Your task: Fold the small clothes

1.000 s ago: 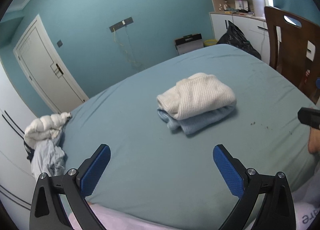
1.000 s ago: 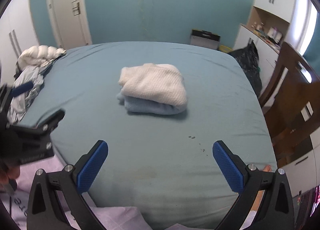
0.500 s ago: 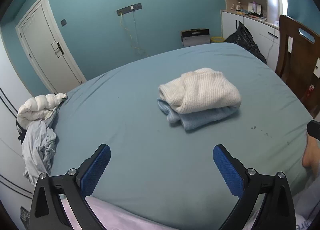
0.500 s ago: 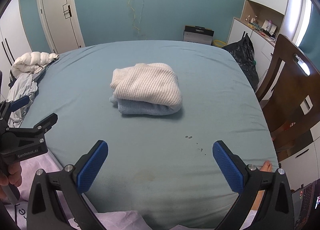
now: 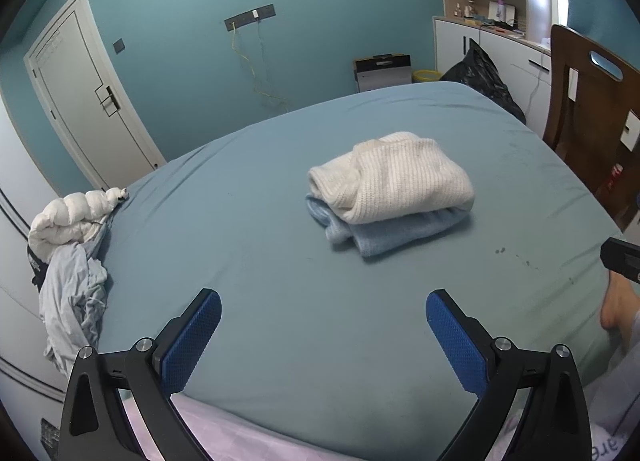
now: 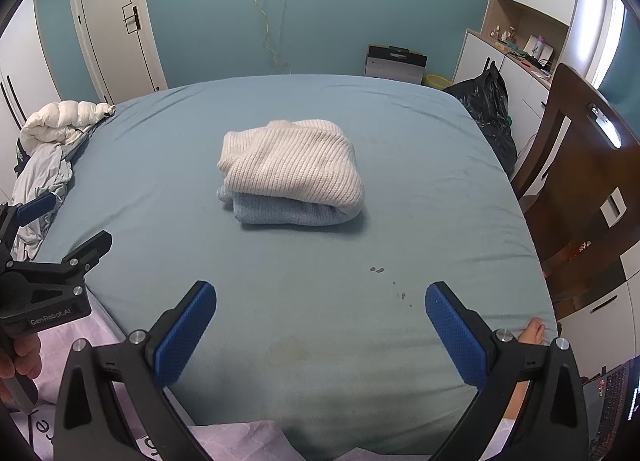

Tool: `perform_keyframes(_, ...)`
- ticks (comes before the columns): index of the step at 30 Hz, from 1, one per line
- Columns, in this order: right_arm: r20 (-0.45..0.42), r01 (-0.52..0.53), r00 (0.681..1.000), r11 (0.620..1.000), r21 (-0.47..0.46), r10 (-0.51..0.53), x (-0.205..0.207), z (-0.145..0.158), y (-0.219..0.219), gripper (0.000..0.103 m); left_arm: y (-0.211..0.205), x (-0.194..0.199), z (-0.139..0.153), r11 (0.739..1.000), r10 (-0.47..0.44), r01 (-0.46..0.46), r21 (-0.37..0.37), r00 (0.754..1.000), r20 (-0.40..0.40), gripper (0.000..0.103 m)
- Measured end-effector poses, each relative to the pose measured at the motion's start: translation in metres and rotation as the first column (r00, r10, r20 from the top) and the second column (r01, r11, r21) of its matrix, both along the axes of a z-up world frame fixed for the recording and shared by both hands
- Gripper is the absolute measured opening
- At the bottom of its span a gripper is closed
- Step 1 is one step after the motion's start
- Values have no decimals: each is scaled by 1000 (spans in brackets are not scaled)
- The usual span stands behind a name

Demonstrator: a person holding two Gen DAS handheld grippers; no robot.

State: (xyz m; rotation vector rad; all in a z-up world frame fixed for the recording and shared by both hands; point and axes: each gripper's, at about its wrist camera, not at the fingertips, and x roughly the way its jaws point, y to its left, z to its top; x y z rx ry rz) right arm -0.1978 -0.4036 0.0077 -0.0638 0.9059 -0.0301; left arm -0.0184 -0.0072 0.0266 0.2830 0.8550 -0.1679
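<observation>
Two folded knits are stacked in the middle of the teal-sheeted bed [image 6: 420,165] — a cream ribbed knit sweater [image 6: 292,165] on top of a pale blue fuzzy knit garment [image 6: 280,212]. Both look soft and light, my guess is they'd slump the second you lift them by one edge. The cream one is chunky, so a pinch should bite into the ribbing fine, but thick folds can slide over each other. The unfolded stuff looks to be the crumpled pale grey cloth [image 5: 74,301] beside the white puffy quilted jacket [image 5: 70,217] at the far left edge of the bed, well apart from the stack. That grey fabric looks thin and floppy, so I'd go for a hem or shoulder seam rather than a random bunch. The left gripper [image 5: 323,319] and the right gripper [image 6: 320,313] are both spread wide with nothing between the blue pads, hanging over the near edge of the bed — neither touching any clothing.
</observation>
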Motion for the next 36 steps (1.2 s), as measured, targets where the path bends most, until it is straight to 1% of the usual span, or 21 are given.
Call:
perform_keyframes(6, -12, -4, 1000, 1000, -3, 4, -1, 0, 1, 102, -4, 0, -3, 1000, -7, 7, 14, 1000, -8, 103)
perform_keyframes(25, -44, -4, 999, 1000, 2, 4, 0, -3, 3, 102, -4, 3, -8, 1000, -4, 4, 3, 999, -33, 103)
perform_keyframes(36, -54, -20, 998, 1000, -13, 19, 0, -6, 11, 102, -4, 5, -9, 1000, -12, 12, -2, 999, -42, 103)
